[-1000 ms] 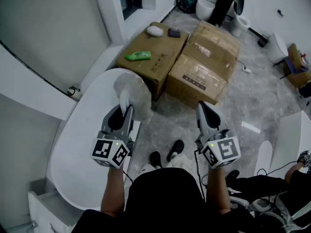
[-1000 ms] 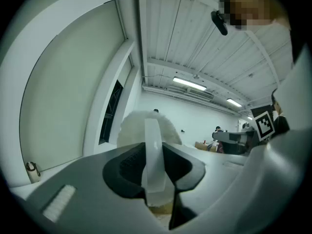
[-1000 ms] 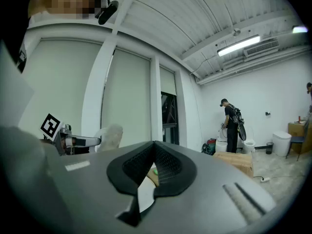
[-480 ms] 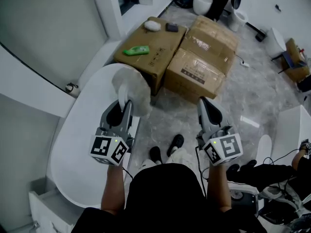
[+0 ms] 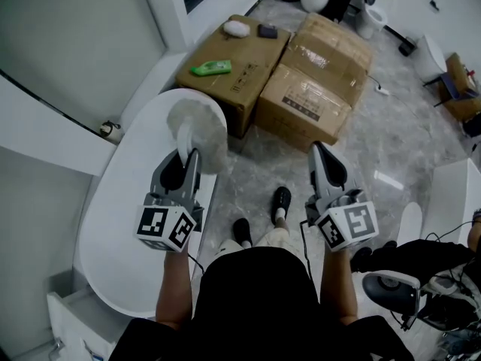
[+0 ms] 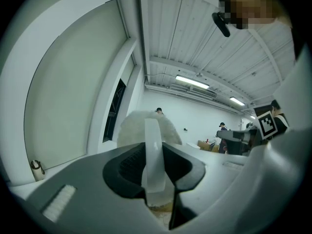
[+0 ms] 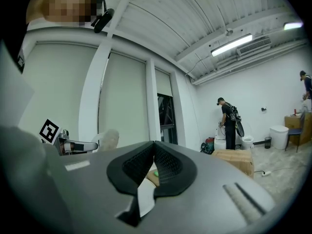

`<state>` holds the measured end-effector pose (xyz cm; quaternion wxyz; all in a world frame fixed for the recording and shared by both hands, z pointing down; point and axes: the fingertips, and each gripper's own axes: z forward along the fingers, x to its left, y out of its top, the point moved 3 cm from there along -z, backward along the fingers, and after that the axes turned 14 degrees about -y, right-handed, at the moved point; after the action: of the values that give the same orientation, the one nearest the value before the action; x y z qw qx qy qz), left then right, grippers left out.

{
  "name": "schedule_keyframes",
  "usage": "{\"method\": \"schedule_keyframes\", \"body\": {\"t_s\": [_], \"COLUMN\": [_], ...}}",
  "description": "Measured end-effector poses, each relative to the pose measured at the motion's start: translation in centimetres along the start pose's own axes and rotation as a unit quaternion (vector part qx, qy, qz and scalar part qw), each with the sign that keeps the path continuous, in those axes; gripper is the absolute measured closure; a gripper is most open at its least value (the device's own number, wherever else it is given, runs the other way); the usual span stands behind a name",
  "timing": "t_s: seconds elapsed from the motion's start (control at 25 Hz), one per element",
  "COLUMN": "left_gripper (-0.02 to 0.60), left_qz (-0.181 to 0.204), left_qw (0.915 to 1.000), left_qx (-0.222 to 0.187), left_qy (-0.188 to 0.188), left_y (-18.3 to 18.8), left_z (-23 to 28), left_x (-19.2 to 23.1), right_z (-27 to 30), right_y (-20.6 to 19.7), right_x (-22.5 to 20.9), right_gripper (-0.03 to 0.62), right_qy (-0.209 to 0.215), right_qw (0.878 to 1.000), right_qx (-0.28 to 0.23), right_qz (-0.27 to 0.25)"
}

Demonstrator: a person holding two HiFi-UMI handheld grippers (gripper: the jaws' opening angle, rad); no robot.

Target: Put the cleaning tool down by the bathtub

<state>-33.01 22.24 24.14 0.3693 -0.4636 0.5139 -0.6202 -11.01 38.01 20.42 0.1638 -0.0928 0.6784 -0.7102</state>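
Observation:
The cleaning tool is a round, fluffy white pad (image 5: 198, 128) on a flat translucent handle (image 6: 152, 152). My left gripper (image 5: 186, 156) is shut on that handle, and the pad stands up past the jaw tips (image 6: 130, 128). It hangs over the far end of the white oval bathtub (image 5: 113, 224), near the tub's right rim. My right gripper (image 5: 319, 149) is over the grey floor to the right of the tub. In the right gripper view its jaws (image 7: 153, 152) are shut with nothing between them.
Two cardboard boxes (image 5: 234, 70) (image 5: 316, 89) stand just beyond the tub; a green bottle (image 5: 210, 68), a white pad (image 5: 236, 28) and a dark item (image 5: 267, 30) lie on the left one. A drain fitting (image 5: 111, 130) sits at the tub's left. My feet (image 5: 279, 200) are on the floor. A chair (image 5: 398, 284) stands lower right.
My left gripper has carried the tool a little left and forward, further over the tub's far end. The person's feet have stepped forward. The right gripper holds about the same place.

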Motion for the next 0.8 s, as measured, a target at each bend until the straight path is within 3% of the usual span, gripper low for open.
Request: {"method": "schedule_keyframes", "body": {"t_s": [0.2, 0.8], "left_gripper": [0.494, 0.494], "left_qz": [-0.007, -0.012], "left_qw": [0.9997, 0.9951], "left_qx": [-0.002, -0.012], "left_qy": [0.024, 0.097], "left_y": [0.1, 1.5], "left_z": [1.0, 8.2], "left_x": [1.0, 4.0], "right_z": [2.1, 12.6], "right_y": [0.3, 1.5], "right_x": [-1.2, -5.6], "right_gripper": [0.586, 0.586], "right_qy": [-0.001, 0.067], "right_qw": [1.0, 0.998], "right_qx": [-0.002, 0.009], "right_qz": [0.007, 0.012]}}
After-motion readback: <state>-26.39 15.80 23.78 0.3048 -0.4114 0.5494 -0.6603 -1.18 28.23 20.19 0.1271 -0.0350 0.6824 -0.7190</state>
